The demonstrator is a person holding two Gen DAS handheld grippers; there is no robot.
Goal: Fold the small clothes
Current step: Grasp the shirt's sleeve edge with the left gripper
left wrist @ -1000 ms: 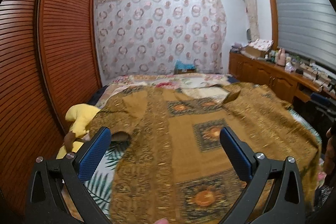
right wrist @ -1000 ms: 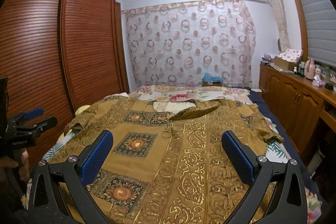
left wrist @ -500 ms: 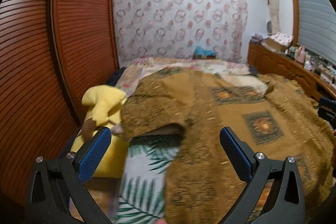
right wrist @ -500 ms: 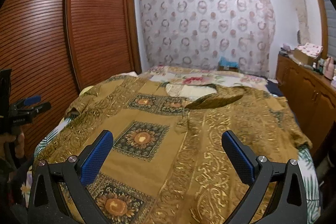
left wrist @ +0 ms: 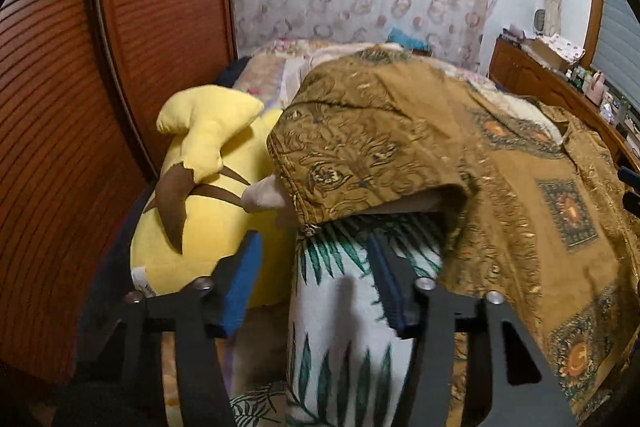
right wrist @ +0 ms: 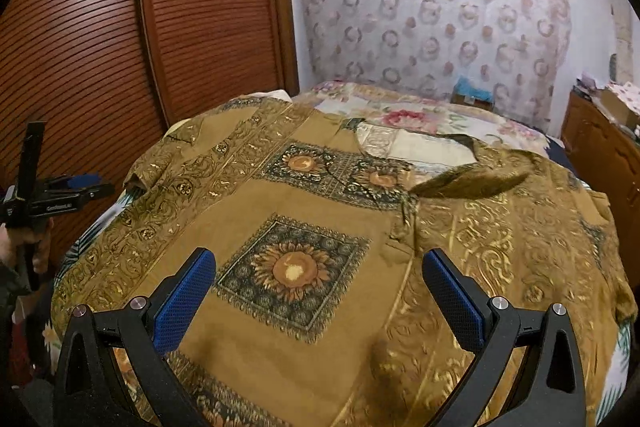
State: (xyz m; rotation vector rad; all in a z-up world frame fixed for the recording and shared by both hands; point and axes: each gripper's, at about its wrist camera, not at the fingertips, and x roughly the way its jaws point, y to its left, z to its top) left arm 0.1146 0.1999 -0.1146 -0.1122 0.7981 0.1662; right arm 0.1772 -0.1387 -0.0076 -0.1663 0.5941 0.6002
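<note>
A brown and gold patterned shirt [right wrist: 320,235] lies spread flat on the bed, collar at the far end. In the left wrist view its left sleeve [left wrist: 368,143] hangs over the bed's left edge just ahead of my left gripper [left wrist: 316,247]. The left gripper's jaws are partly closed, with a gap between the blue pads, and hold nothing. My right gripper [right wrist: 316,267] is open and empty, hovering over the shirt's lower front near a sunflower square. The left gripper also shows at the left edge of the right wrist view [right wrist: 76,187].
A yellow plush toy [left wrist: 204,187] lies at the bed's left edge beside the sleeve. A leaf-print sheet [left wrist: 340,307] covers the bed. A wooden slatted wardrobe [right wrist: 120,27] stands on the left, a wooden dresser [right wrist: 600,143] on the right.
My left gripper has swung left and down to the shirt's left sleeve and its jaws have narrowed. My right gripper has moved lower and closer over the shirt, still open.
</note>
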